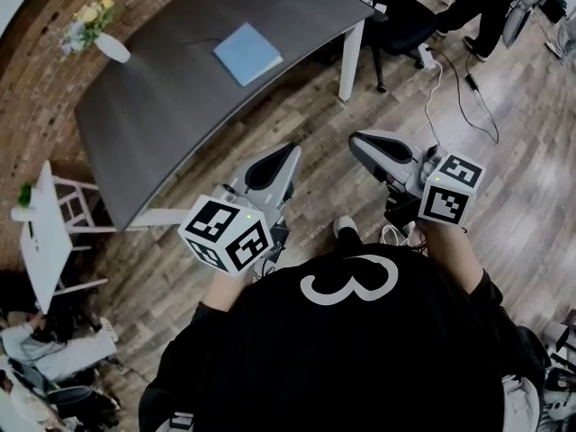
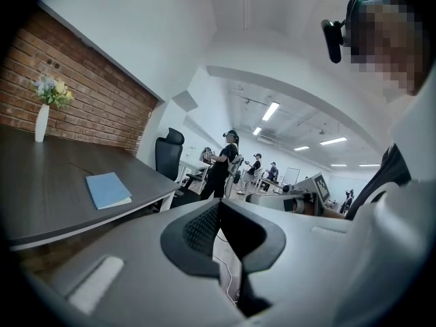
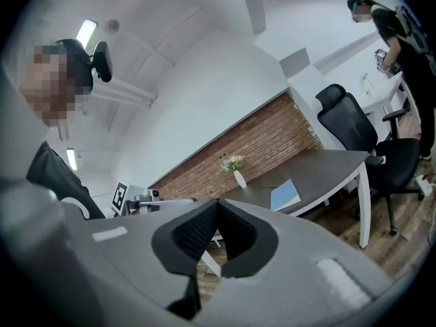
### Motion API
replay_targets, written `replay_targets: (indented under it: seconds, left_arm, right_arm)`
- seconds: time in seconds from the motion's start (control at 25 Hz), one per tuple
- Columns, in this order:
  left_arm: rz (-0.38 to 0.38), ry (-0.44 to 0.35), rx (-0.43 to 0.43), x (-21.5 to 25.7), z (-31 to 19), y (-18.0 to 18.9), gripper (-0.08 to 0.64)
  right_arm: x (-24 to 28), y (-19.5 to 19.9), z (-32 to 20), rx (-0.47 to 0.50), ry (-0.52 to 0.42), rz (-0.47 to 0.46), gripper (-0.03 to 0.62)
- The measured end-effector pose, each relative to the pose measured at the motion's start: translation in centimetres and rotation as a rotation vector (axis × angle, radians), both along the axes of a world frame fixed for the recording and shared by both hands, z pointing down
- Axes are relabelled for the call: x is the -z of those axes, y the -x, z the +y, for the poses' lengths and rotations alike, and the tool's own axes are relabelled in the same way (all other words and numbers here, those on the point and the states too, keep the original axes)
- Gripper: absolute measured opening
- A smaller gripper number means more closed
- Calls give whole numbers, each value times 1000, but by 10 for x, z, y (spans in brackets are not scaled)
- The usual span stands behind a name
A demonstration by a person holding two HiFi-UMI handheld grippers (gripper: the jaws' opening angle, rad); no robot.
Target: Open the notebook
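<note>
A closed light-blue notebook (image 1: 247, 52) lies flat on the dark grey table (image 1: 162, 115), near its far right end. It also shows in the left gripper view, notebook (image 2: 107, 190), and in the right gripper view, notebook (image 3: 285, 195). My left gripper (image 1: 286, 155) hangs over the wooden floor, just off the table's near edge. Its jaws are shut with nothing between them. My right gripper (image 1: 358, 142) is level with it to the right, also shut and holding nothing. Both are well short of the notebook.
A white vase of flowers (image 1: 101, 36) stands at the table's far left by the brick wall. A white shelf unit (image 1: 49, 228) is at the left. A black office chair (image 1: 405, 21) and floor cables (image 1: 463, 88) lie beyond the table's right end, where a person (image 2: 223, 163) stands.
</note>
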State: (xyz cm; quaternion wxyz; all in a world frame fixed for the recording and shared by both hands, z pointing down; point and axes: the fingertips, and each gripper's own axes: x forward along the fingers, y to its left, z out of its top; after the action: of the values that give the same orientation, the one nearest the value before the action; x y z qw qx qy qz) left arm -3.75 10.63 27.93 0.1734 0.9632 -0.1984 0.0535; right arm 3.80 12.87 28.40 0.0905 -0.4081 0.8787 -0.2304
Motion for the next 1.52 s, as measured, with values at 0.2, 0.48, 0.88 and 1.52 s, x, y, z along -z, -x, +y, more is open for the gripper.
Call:
replay_targets:
  seconds: [0.2,0.48,0.88,1.52]
  left_arm:
    - [-7,18,21,-4,-39,-52,11]
    - [-19,-1,87,2,-76,-79,11]
    - [-32,19,109,-15,-127,-83,11]
    - [-131,159,159,-83,-302,-65,11]
  right_arm:
    - [-3,-49,-40,22,11,33,2]
    - [4,-71,-77,102,-4,40,2]
    - [-8,-77,-126,113,14,36,2]
    - [-52,-61,-309,136,135,1,2]
